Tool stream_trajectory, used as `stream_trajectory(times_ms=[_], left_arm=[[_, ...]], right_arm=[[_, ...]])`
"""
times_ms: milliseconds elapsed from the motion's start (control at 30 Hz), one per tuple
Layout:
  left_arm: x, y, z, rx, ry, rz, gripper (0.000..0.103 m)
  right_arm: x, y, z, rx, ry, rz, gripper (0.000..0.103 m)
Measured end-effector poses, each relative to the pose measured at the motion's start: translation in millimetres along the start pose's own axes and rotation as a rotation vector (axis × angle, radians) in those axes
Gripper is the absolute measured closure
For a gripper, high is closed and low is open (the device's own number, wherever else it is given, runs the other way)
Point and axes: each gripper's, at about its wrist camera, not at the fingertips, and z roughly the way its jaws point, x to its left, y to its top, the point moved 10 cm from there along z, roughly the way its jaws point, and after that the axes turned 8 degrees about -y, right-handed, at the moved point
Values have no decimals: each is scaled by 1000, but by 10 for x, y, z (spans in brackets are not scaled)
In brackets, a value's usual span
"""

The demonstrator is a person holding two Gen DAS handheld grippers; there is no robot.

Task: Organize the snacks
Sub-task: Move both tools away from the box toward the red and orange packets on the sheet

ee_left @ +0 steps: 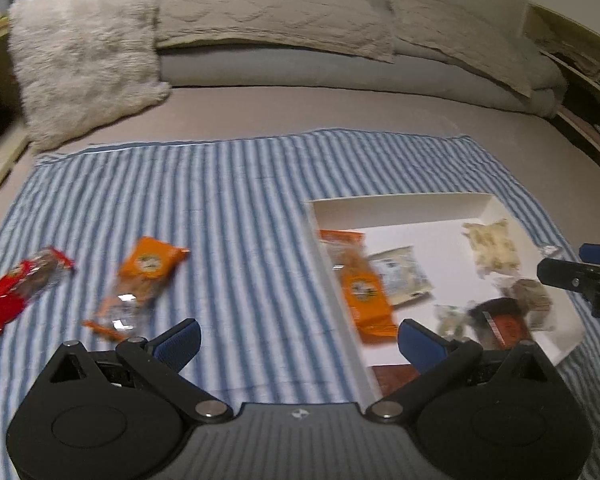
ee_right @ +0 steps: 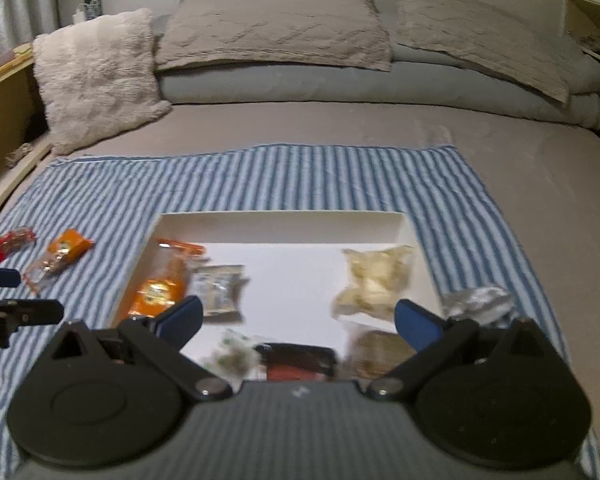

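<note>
Both wrist cameras looked forward along their fingers toward the pillows at the bed's head. The left view sat left of the white box (ee_left: 400,208), over the striped towel (ee_left: 180,200). The right view sat close above the box's near edge. Both shared the box, towel and pillows.

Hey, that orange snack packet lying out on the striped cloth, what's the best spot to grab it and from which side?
Take the orange packet across its narrow width at the fuller orange end, coming down from above with the left gripper, whose jaws are already open. It lies flat and slanted on the striped cloth, so there is likely no edge to get under. The clear end looks crinkly and may slip.
</note>
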Motion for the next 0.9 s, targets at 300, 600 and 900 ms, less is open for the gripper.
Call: stream_trajectory(times_ms=[300,600,900], left_arm=[[583,-77,-211,-18,81,-49,0],[1084,-164,-403,-31,151,-95,0],[1513,-247,-592,-45,213,-122,0]], right_arm=[[641,127,75,1,72,-20,0],[1283,170,177,16,134,-61,0],[1791,210,299,30,182,-70,0]])
